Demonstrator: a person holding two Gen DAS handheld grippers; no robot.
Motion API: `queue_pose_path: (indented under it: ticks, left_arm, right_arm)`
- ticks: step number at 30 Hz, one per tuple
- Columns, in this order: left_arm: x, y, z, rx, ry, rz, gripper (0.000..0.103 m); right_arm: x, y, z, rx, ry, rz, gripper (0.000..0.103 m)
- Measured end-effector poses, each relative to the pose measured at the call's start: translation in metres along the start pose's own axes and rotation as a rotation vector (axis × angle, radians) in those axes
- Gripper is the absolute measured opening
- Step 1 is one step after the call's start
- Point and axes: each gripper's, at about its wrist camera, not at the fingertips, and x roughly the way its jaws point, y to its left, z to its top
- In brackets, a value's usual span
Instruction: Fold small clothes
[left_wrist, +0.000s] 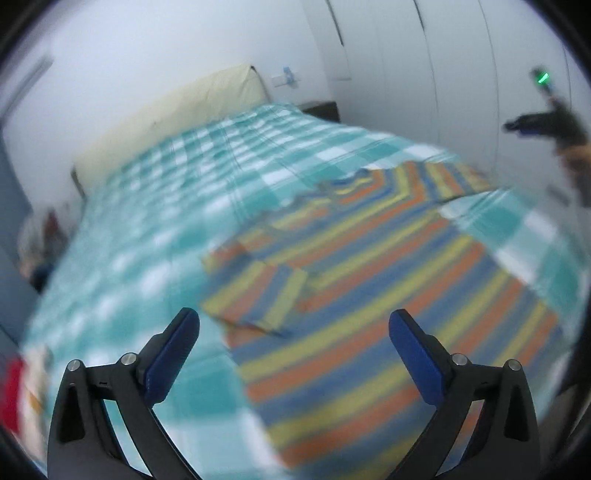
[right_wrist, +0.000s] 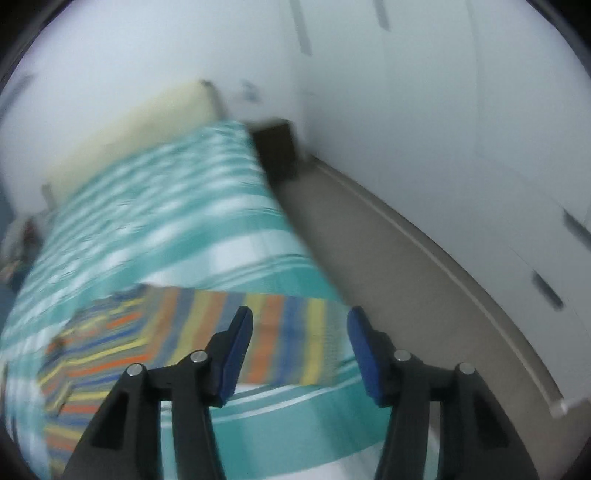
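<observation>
Left tongs (left_wrist: 294, 332), lower centre of the left view, spread and empty above the striped shirt (left_wrist: 369, 295). Right tongs (right_wrist: 300, 345), lower centre of the right view, likewise spread and empty, aimed at one sleeve (right_wrist: 280, 332) lying out flat toward the bed's edge. One shirt lies on the checked bedspread (left_wrist: 166, 221), filling the centre and lower right of the left view; its other sleeve (left_wrist: 258, 291) appears already folded onto the body. Judged early: one sleeve and the body folds remain. One pillow (left_wrist: 177, 107), upper left.
</observation>
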Motion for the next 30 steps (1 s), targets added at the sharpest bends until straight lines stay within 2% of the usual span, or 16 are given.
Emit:
queue_pose_path:
  ticks: [3, 4, 7, 8, 11, 15, 18, 19, 20, 22, 24, 25, 28, 30]
  left_arm:
    - [0.07, 0.013, 0.008, 0.101, 0.135, 0.007, 0.1]
    - [0.088, 0.011, 0.004, 0.125, 0.157, 0.008, 0.099]
    - [0.134, -0.001, -0.013, 0.19, 0.256, -0.051, 0.083]
    - [0.143, -0.004, -0.016, 0.198, 0.277, -0.071, 0.081]
    - [0.163, -0.004, -0.024, 0.198, 0.295, -0.1, 0.08]
    - [0.177, 0.01, -0.026, 0.087, 0.32, -0.173, 0.078]
    - [0.182, 0.017, -0.028, -0.006, 0.344, -0.207, 0.075]
    - [0.182, 0.019, -0.028, -0.026, 0.347, -0.223, 0.066]
    - [0.18, 0.02, -0.026, -0.038, 0.347, -0.233, 0.04]
    - [0.179, 0.027, -0.022, -0.085, 0.356, -0.219, 0.005]
    - [0.174, 0.046, -0.019, -0.219, 0.36, -0.26, 0.004]
    - [0.17, 0.057, -0.017, -0.267, 0.343, -0.247, 0.004]
    - [0.139, 0.11, -0.014, -0.473, 0.253, -0.191, 0.004]
    - [0.12, 0.158, -0.021, -0.62, 0.206, -0.109, 0.004]
  right_arm:
    - [-0.025, 0.044, -0.02, -0.076, -0.018, 0.121, 0.058]
    - [-0.032, 0.057, -0.03, -0.085, -0.02, 0.164, 0.06]
    - [-0.037, 0.085, -0.052, -0.111, 0.01, 0.259, 0.06]
    - [-0.036, 0.093, -0.055, -0.133, 0.016, 0.273, 0.06]
    - [-0.028, 0.105, -0.064, -0.227, 0.005, 0.218, 0.06]
    - [-0.01, 0.098, -0.071, -0.187, 0.048, 0.219, 0.06]
    - [-0.01, 0.098, -0.071, -0.176, 0.048, 0.218, 0.06]
    - [-0.011, 0.098, -0.071, -0.176, 0.044, 0.218, 0.06]
    - [-0.012, 0.099, -0.07, -0.176, 0.04, 0.221, 0.06]
    - [-0.015, 0.103, -0.072, -0.186, 0.031, 0.225, 0.06]
    - [-0.014, 0.108, -0.072, -0.197, 0.029, 0.228, 0.06]
    - [-0.015, 0.11, -0.072, -0.199, 0.03, 0.23, 0.06]
    - [-0.019, 0.115, -0.074, -0.217, 0.014, 0.239, 0.06]
    - [-0.023, 0.119, -0.075, -0.244, -0.006, 0.232, 0.06]
